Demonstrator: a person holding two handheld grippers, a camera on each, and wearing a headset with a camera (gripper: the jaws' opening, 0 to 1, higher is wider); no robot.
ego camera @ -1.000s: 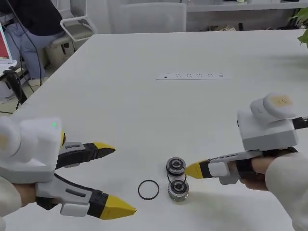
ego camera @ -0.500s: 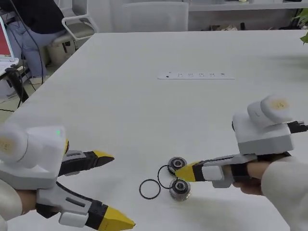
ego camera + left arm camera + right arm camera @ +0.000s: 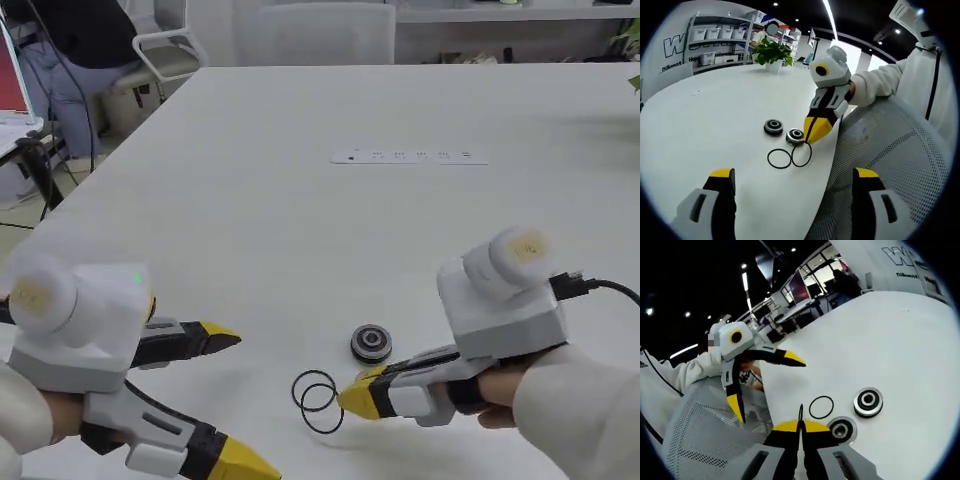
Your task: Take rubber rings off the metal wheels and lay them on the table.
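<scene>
Two black rubber rings show in the head view. One ring (image 3: 294, 389) lies flat on the white table (image 3: 300, 220). The other ring (image 3: 322, 432) overlaps it, pinched in my right gripper (image 3: 352, 401), which is shut on it. In the right gripper view this held ring (image 3: 800, 413) stands edge-on above the shut jaws of the right gripper (image 3: 800, 426). A bare metal wheel (image 3: 371, 342) sits just behind. A second wheel (image 3: 841, 430) lies beside the right jaws, near the first wheel (image 3: 868, 402). My left gripper (image 3: 235, 400) hovers open at the lower left, holding nothing.
A white power strip (image 3: 410, 156) lies flat mid-table. Office chairs (image 3: 165, 50) stand at the far left corner, where a person sits. A potted plant (image 3: 771, 50) is on the far end. A mesh chair (image 3: 880, 150) is close to the table's near edge.
My right gripper has moved left and toward me, drawing the rubber ring off the near wheel. That ring now hangs free in its jaws over the lying ring. The left gripper stays open.
</scene>
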